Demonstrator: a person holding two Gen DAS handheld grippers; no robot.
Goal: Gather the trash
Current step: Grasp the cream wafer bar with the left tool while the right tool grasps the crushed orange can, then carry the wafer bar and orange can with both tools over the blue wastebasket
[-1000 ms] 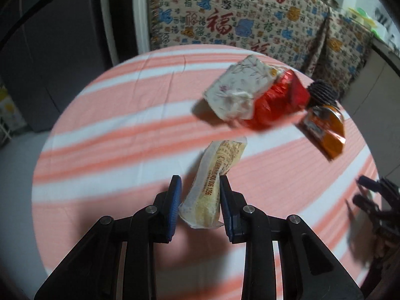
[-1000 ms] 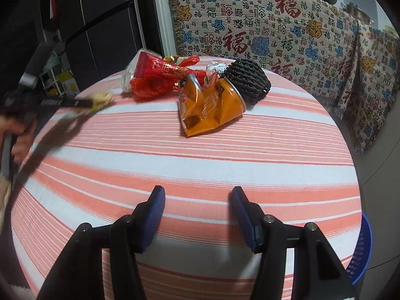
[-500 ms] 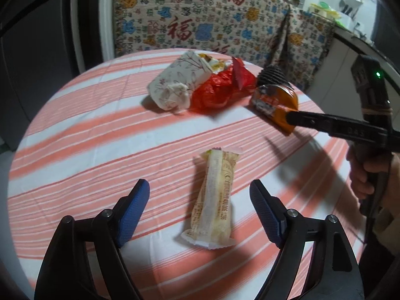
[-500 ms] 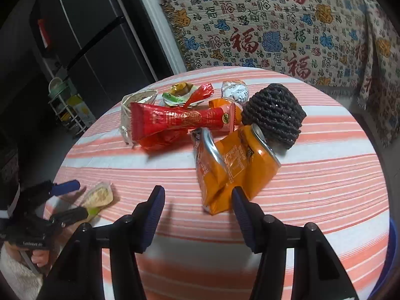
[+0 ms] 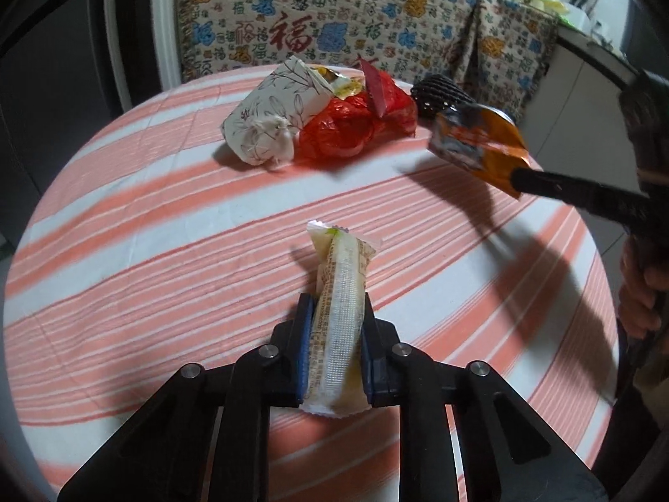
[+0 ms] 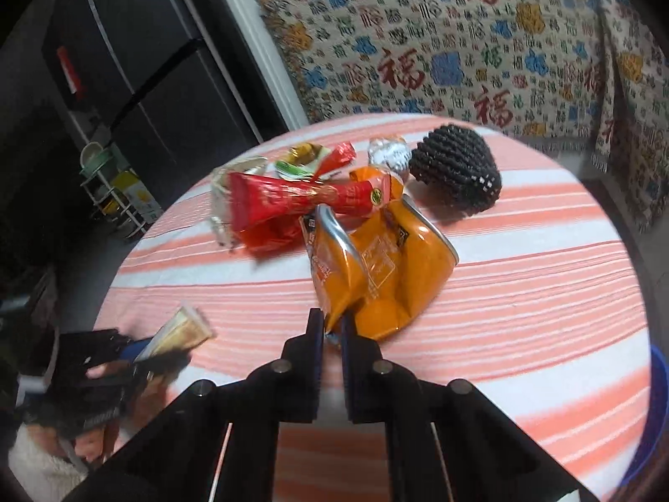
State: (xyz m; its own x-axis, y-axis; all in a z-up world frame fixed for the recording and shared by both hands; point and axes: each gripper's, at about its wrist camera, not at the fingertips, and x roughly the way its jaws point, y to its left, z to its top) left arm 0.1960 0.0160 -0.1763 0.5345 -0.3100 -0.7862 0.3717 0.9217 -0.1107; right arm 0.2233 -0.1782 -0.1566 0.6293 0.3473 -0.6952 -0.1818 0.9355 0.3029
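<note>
A pale yellow snack wrapper (image 5: 343, 259) lies lengthwise between the blue pads of my left gripper (image 5: 336, 299). Its jaws are closing and the pads press on the wrapper's sides. The far end of the wrapper sticks out over the striped tablecloth (image 5: 167, 251). My right gripper (image 6: 331, 318) is shut on the near corner of a crumpled orange foil bag (image 6: 389, 267). In the left wrist view the orange bag (image 5: 481, 142) hangs tilted off the cloth at the tip of the right gripper (image 5: 518, 175). The right wrist view shows the left gripper (image 6: 138, 351) with the wrapper (image 6: 184, 330) at lower left.
More trash sits at the table's far side: a red wrapper (image 6: 292, 201), a white floral tissue pack (image 5: 271, 121), a black foam net (image 6: 455, 171) and small foil scraps. A patterned cloth (image 5: 334, 21) hangs behind. A blue bin rim (image 6: 656, 410) shows beyond the table's right edge.
The left jaws opened wide, dropping the yellow wrapper onto the cloth, then closed on it again. The right gripper moved in to the orange bag, shut on its corner and raised it.
</note>
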